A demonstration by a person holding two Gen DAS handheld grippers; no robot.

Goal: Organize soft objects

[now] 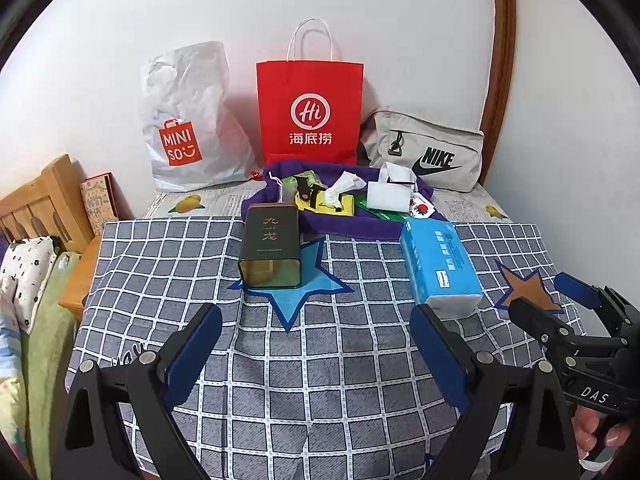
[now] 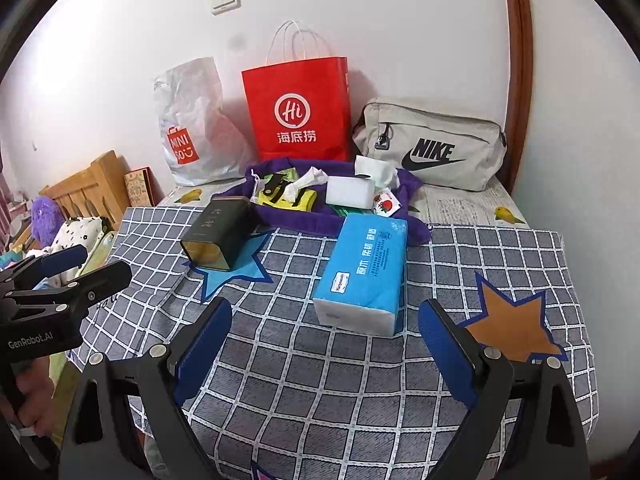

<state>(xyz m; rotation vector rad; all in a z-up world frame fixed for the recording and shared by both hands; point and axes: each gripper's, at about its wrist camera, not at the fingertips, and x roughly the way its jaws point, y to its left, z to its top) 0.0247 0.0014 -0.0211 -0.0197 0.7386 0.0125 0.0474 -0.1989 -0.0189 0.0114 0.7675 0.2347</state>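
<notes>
Your left tongs (image 1: 316,316) stand wide apart above the near edge of the desk (image 1: 360,380), which is covered by a grey checked cloth with star patches; they hold nothing. Your right tongs (image 2: 326,316) are likewise spread wide and hold nothing, hovering just short of the blue plastic-wrapped pack of paper tissues (image 2: 362,272). That pack lies flat near the middle of the desk, its long axis running toward the far edge. A dark rectangular tea tin (image 1: 271,252) lies on its side to the left of the pack, on a blue star patch. At the far edge sits a purple cloth drawstring pouch (image 1: 344,228), open, containing crumpled white tissue (image 1: 340,190) and small packets. Behind it, against the wall, stand a white plastic shopping bag (image 1: 188,128), a red paper carrier bag (image 1: 310,112) and a grey fabric zip bag (image 1: 424,152).
</notes>
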